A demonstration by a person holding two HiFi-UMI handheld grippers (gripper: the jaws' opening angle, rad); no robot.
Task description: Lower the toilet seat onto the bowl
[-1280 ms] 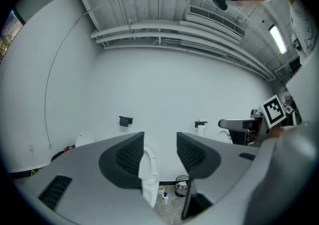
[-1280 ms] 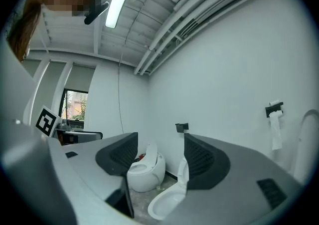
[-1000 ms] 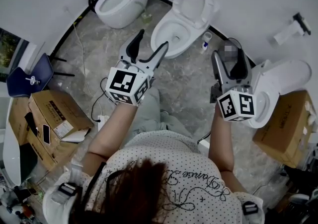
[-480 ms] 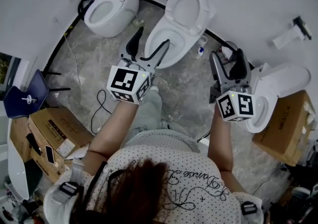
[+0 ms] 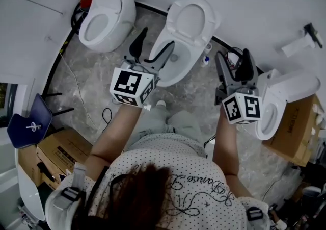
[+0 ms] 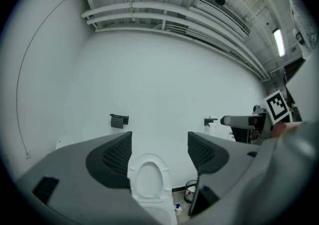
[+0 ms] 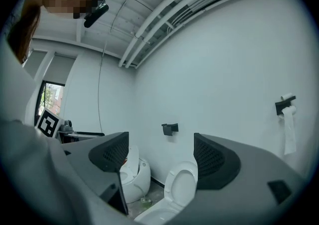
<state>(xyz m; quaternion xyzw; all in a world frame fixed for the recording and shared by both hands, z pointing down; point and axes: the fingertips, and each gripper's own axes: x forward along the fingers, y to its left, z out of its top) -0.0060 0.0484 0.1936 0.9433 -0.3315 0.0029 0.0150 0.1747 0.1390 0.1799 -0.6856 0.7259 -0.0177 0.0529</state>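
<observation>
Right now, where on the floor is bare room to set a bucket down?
The widest bare patch lies between the left toilet and the cardboard box, crossed by a thin cable. A smaller one lies between the middle toilet and the right toilet. Near the wall there, a bottle crowds the gap.

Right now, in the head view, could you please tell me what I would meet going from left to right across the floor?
blue chair → left toilet → middle toilet, seat up → right toilet
</observation>
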